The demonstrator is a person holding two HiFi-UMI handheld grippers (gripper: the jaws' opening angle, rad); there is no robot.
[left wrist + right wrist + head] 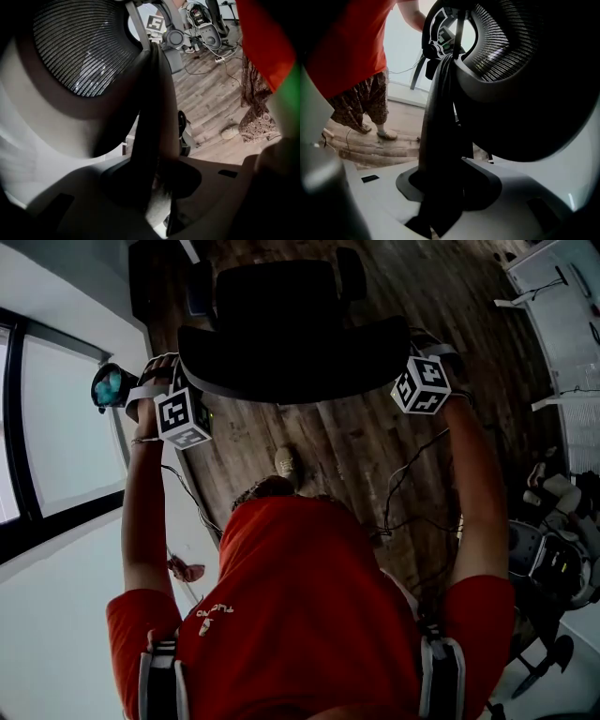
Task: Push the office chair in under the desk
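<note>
A black office chair stands on the wood floor in front of me, its seat [277,292] on the far side of its curved backrest [291,357]. My left gripper [200,397] is shut on the backrest's top edge at its left end. My right gripper [405,374] is shut on the same edge at its right end. In the left gripper view the dark backrest rim [152,117] runs down between the jaws, with the mesh [79,47] to the left. In the right gripper view the backrest rim [440,136] fills the gap between the jaws. The fingertips themselves are hidden by the rim.
A window wall [56,456] runs along the left. White desks [562,306] stand at the far right. Cables [403,484] trail over the floor by my right arm. Another chair's base [553,563] sits at the right. My foot [286,463] is just behind the chair.
</note>
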